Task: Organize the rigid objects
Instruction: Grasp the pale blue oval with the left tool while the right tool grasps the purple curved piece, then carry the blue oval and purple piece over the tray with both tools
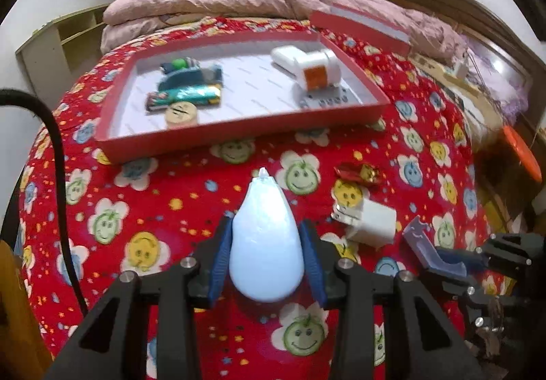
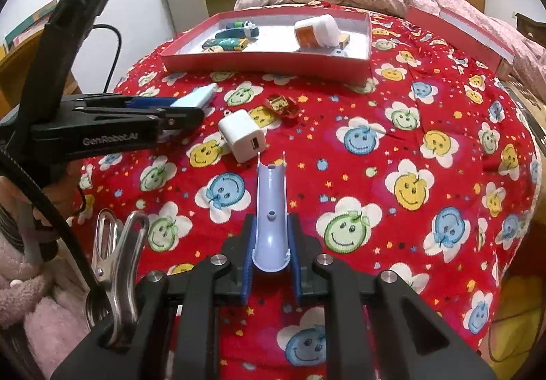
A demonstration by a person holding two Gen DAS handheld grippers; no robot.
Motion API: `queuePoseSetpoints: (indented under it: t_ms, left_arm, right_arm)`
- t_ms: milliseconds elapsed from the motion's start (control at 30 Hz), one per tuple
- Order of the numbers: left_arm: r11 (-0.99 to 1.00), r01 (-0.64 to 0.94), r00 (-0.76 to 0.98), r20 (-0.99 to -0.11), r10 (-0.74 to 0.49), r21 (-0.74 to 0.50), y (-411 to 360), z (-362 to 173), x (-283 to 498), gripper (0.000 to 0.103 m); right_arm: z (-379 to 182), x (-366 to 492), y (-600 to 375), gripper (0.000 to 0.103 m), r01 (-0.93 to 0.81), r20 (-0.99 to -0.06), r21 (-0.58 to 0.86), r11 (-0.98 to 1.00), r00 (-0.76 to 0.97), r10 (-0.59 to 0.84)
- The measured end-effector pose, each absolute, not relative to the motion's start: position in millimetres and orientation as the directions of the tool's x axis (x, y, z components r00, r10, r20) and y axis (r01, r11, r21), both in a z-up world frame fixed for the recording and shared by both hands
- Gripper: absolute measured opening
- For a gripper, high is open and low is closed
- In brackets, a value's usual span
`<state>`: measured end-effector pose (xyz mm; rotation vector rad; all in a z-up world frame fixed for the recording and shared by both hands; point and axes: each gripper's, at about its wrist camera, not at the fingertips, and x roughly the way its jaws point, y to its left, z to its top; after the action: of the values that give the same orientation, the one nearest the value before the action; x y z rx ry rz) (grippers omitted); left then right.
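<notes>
My left gripper (image 1: 266, 260) has its jaws closed on a pale blue teardrop-shaped piece (image 1: 264, 240), its pointed tip aimed toward the red tray (image 1: 235, 137) ahead — I see the same gripper from the side in the right wrist view, at (image 2: 184, 114). My right gripper (image 2: 271, 243) has its jaws clamped on a lilac curved shell (image 2: 271, 202), a half-tube lying hollow side up between the blue pads (image 2: 247, 260); in the left view that shell shows at the lower right (image 1: 430, 247).

Both grippers hang over a bed covered by a red quilt (image 2: 375, 175) printed with smiley flowers. On the quilt, between the two grippers, sits a white charger cube (image 2: 244, 137), its port facing my right camera. Just beyond it lies a small red and gold wrapped thing (image 2: 281, 105), near the cube but not touching it.

The tray rests on the quilt farther back. On its left side I see a cluster of green and teal items (image 1: 186, 86) and a round tan disc (image 1: 181, 114); on its right side a white tub with an orange label (image 1: 315, 68) lies tipped over — a grey remote-like piece (image 1: 326, 100) is just in front of it. The tray's lid (image 1: 361, 27) sits behind on the right, against a folded pink duvet (image 1: 221, 1).
</notes>
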<state>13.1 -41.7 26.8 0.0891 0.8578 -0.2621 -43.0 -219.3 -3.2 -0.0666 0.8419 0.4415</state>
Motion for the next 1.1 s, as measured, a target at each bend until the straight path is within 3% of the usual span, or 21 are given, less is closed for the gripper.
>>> queuePoseSetpoints:
  t_ms: [600, 1100]
  left_arm:
    - [0.985, 0.17, 0.717, -0.686, -0.125, -0.002, -16, 74, 54, 0.042]
    - [0.996, 0.076, 0.692, -0.716, -0.09, -0.051, -8, 62, 105, 0.042]
  right_arm:
    - [20, -9, -241, 0.018, -0.329, -0.699, 0.172, 0.929, 0.623, 0.35]
    - [23, 9, -242, 0.018, -0.325, -0.683, 0.187, 0.927, 0.635, 0.36]
